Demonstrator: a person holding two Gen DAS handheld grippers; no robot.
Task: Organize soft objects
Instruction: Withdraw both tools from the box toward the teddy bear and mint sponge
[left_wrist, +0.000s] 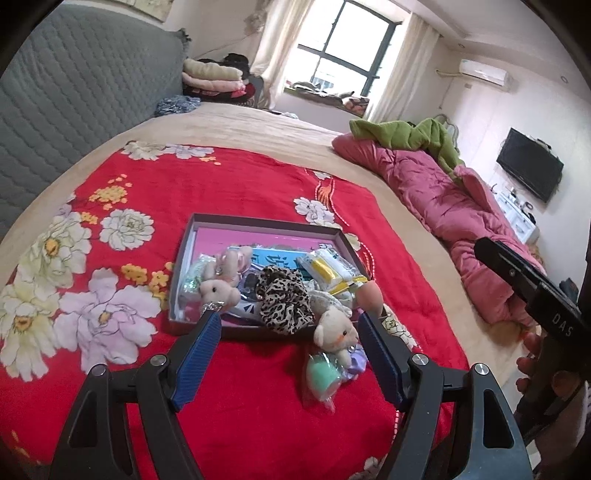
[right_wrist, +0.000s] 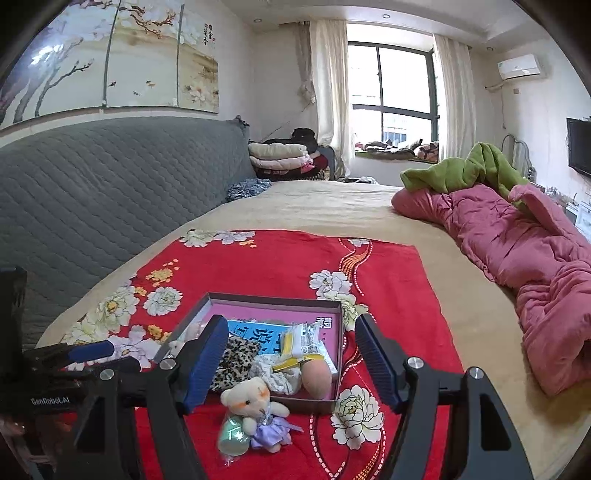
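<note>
Both of my claws hang open over the red floral blanket with nothing between the blue pads. Left gripper has its jaws spread wide, one fingertip over the near edge of the shallow box, the other close beside the little white teddy bear. Right gripper is just as wide, its jaws framing the box from the near side.

That bear lies on the blanket just outside the box's near wall, and in the left view its head seems to lean against the wall, with a mint-green packet touching it below. From my right claw it sits low and slightly left of centre, nearer than my fingertips. From my left claw it sits just inside the right-hand pad.

I judge the bear to be very light and squashy, so it should give under the pads rather than slip. Its round head or plump torso looks like the best hold; the purple skirt is loose cloth and would likely pull free. The packet's wrapper looks slick, so I'd keep it out of the pinch.

Inside the box already lie a leopard-print scrunchie, a pink plush and a peach-coloured sponge.
</note>
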